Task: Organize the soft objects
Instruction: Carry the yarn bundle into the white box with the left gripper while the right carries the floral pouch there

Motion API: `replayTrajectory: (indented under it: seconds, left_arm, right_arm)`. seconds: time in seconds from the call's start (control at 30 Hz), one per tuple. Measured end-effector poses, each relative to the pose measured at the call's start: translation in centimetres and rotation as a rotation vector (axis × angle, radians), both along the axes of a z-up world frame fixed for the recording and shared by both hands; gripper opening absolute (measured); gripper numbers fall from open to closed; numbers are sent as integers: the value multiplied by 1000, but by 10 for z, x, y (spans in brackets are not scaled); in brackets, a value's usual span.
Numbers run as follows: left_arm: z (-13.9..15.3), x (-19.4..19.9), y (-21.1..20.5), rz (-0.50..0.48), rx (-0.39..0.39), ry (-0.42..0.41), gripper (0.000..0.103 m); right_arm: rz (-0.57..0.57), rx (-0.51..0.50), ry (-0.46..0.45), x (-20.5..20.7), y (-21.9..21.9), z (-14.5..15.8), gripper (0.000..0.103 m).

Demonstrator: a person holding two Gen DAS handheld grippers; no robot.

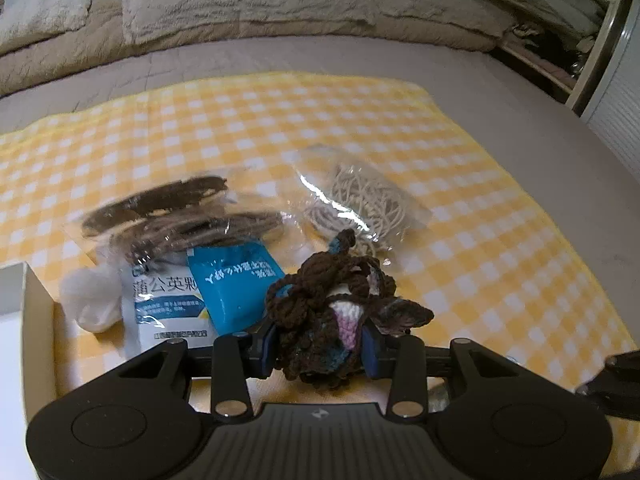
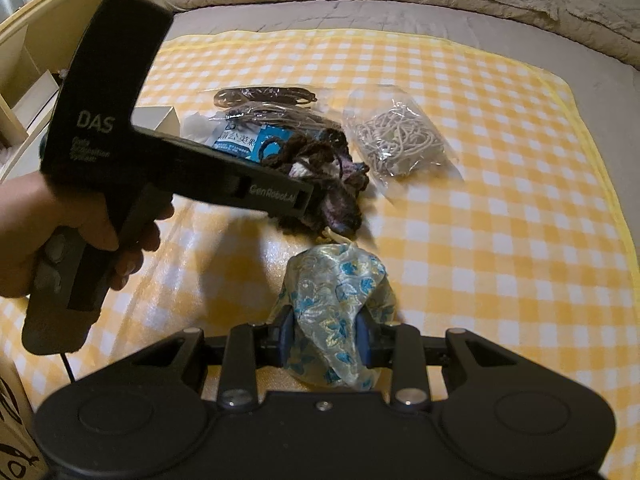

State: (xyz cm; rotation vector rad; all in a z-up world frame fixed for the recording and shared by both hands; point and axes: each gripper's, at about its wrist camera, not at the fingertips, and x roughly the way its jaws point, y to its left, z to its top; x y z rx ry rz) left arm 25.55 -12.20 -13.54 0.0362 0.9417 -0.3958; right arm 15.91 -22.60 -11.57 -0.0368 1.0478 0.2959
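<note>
A brown crocheted toy with pink and white patches sits between the blue pads of my left gripper, which is shut on it. In the right wrist view that left gripper reaches in from the left in a person's hand, and the toy hangs at its tip just above the yellow checked cloth. Close below it, my right gripper is shut on a pale brocade pouch with a blue floral pattern.
On the cloth lie a clear bag of brown cords, a clear bag of beige cords, a blue packet, a white printed packet and a white wad. A white box stands at the left. A rumpled duvet lies behind.
</note>
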Motion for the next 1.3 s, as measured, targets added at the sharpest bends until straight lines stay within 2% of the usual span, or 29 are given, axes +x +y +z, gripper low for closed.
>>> replayTrajectory:
  seconds: [0.37,0.6,0.7,1.03,1.3]
  left_arm:
    - [73,-32,57,77,-114,-139,42]
    - [105,-60,111,144,-121,-199,42]
    - [105,-74,130,162,-92,-198,42]
    - [91,-106,190,207,-28,-112,42]
    - [67,-119,212,136,68,-5,42]
  right_arm:
    - [-72,15,-76,-5,-2,27,33]
    - [-97,42,-137,-6,5,47,33]
    - [-101,64,-157,-4,10,53,33]
    - [-88,104,-215,14,47,74,33]
    - [-6,153,-223,26,104,84,33]
